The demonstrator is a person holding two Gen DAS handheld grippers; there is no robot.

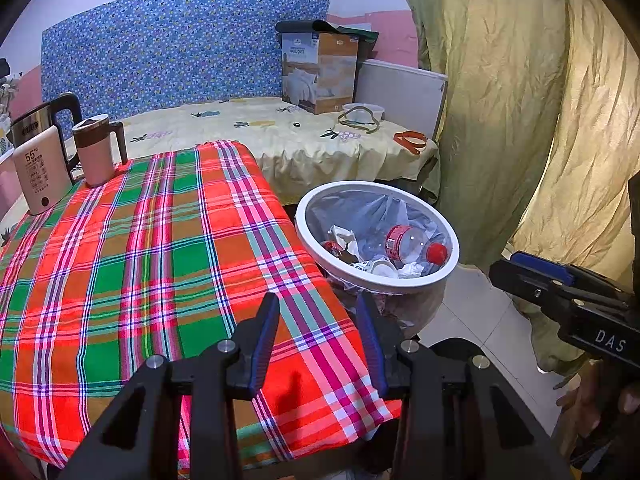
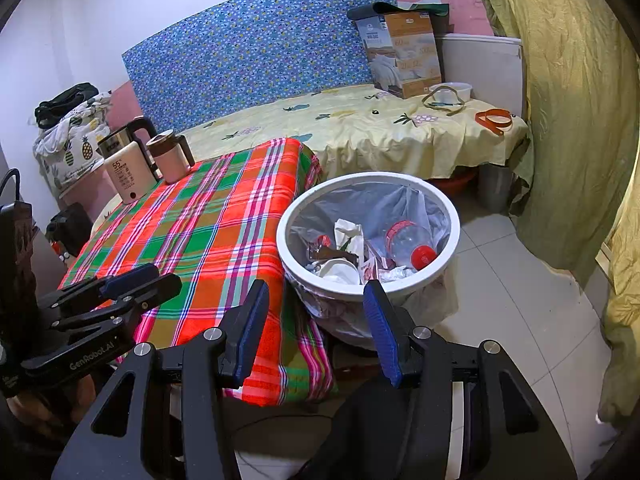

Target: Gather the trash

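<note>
A white round trash bin (image 1: 440, 276) (image 2: 454, 216) lined with a clear bag stands on the floor beside the plaid-covered table (image 1: 168, 248) (image 2: 208, 236). Inside lie a clear plastic bottle with a red cap (image 1: 412, 244) (image 2: 408, 244), crumpled paper (image 1: 346, 240) (image 2: 350, 236) and wrappers. My left gripper (image 1: 320, 316) hovers open over the table's near right corner, nothing between its fingers. My right gripper (image 2: 316, 304) hangs open just in front of the bin, also empty. Each gripper shows in the other's view: the right gripper (image 1: 520, 268) and the left gripper (image 2: 152, 280).
A kettle (image 1: 40, 120) (image 2: 124, 140), a white device showing 55 (image 1: 38, 172) (image 2: 128, 176) and a pink mug (image 1: 96, 148) (image 2: 170, 156) stand at the table's far left. Behind is a bed (image 1: 288, 136) (image 2: 360, 132) with a cardboard box (image 1: 320, 72) (image 2: 404, 52). Green curtain (image 1: 520, 100) (image 2: 580, 120) hangs right; tiled floor (image 2: 520, 300).
</note>
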